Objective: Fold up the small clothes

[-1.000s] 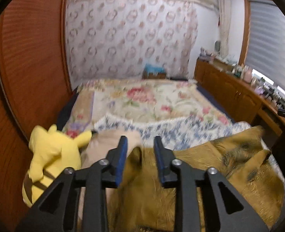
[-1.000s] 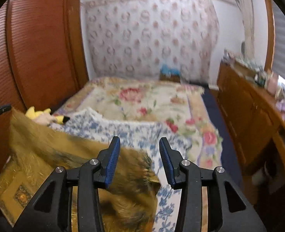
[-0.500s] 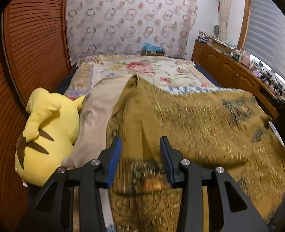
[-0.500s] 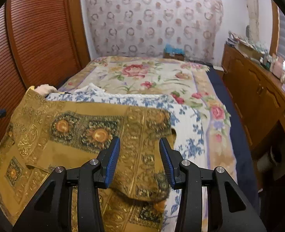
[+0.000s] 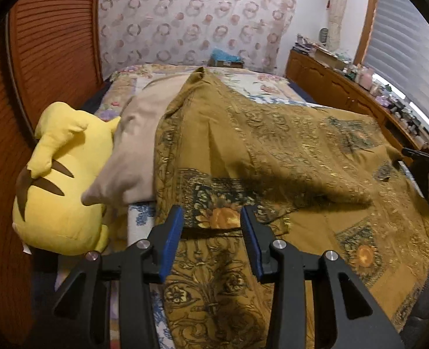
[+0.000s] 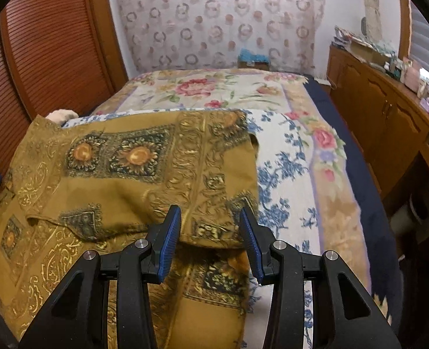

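Observation:
A golden-brown patterned cloth lies spread on the bed, its far half folded back over the near half. My left gripper hovers just above the folded edge at the cloth's left side. Its jaws stand apart and the blue pads do not press on the fabric. The same cloth fills the left of the right wrist view. There my right gripper hangs over the folded edge at the cloth's right corner, open, with the edge lying below the gap between its fingers.
A yellow plush toy and a beige pillow lie left of the cloth, against the slatted wooden door. A blue-flowered blanket lies under the cloth on the floral bedspread. A wooden sideboard runs along the right.
The cloth, first held up in the air, has come down flat and folded on the bed. Both grippers have sunk toward it, and the left jaws have let go of its corner.

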`<state>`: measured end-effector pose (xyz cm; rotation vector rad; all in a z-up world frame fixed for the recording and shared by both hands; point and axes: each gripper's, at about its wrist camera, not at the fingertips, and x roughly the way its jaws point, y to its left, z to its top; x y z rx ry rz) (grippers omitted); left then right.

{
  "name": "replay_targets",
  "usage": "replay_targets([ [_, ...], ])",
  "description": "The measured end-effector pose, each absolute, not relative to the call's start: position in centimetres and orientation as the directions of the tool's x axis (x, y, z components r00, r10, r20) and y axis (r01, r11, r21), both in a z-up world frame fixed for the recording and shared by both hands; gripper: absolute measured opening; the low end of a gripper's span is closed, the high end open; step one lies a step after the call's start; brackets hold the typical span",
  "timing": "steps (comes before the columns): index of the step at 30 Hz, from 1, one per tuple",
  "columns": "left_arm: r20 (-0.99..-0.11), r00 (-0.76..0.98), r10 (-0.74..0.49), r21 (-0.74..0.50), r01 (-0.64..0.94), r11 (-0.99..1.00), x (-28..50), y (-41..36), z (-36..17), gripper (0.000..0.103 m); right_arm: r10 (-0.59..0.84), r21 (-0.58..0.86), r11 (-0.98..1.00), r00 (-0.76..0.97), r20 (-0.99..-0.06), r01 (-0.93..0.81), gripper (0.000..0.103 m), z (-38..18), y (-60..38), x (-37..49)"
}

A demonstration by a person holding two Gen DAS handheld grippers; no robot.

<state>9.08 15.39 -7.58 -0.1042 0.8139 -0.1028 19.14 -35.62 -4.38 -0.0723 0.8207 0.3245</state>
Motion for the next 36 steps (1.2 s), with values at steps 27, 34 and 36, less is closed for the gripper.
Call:
replay_targets([
  [27, -0.734, 0.672, -0.097, -0.078, 0.058, 0.995, 8.8, 15.0, -9.0, 0.033, 0.246, 0.111, 0.960, 0.582, -0.775, -0.258, 0.042, -7.5, -37.8, 20.3],
  [34, -0.737, 0.670, -0.093, -0.071, 0.061, 0.996, 9.7, 14.5, -8.5, 0.032, 0.249, 0.110, 0.959, 0.582, -0.774, -0.263, 0.042, -7.5, -37.7, 20.3],
  [36, -0.739, 0.668, -0.090, -0.068, 0.059, 0.996, 10.0, 14.5, -8.6, 0.032, 0.258, 0.113, 0.955, 0.580, -0.772, -0.275, 0.042, -7.4, -37.5, 20.3],
])
